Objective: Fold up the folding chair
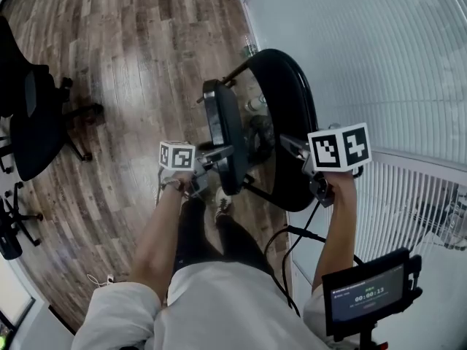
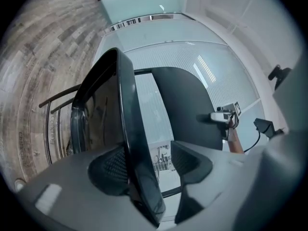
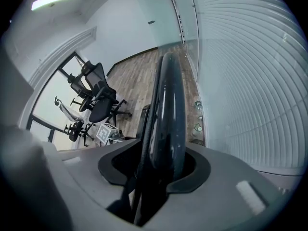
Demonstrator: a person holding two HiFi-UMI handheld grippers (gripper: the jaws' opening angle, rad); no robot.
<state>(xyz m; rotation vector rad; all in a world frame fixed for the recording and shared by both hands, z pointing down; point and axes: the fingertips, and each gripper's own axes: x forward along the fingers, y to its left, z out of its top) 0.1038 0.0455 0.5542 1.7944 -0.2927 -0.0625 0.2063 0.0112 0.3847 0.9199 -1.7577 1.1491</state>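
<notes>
The black folding chair stands close to a glass wall. Its seat (image 1: 222,133) is tipped up on edge beside the round backrest (image 1: 288,122). My left gripper (image 1: 211,159) reaches level onto the seat's near rim. In the left gripper view the seat (image 2: 130,129) lies against one pad while a gap shows before the other, so the left gripper (image 2: 149,165) is open around it. My right gripper (image 1: 295,148) points steeply down over the backrest's top edge. There the backrest (image 3: 166,109) fills the space between both pads of the right gripper (image 3: 156,165).
Black office chairs (image 1: 36,115) stand on the wood floor at the left. A frosted wall with blinds (image 1: 394,64) runs along the right. Small bottles (image 3: 197,126) sit on the floor by it. A cable (image 1: 292,239) and a small screen (image 1: 368,294) hang near my body.
</notes>
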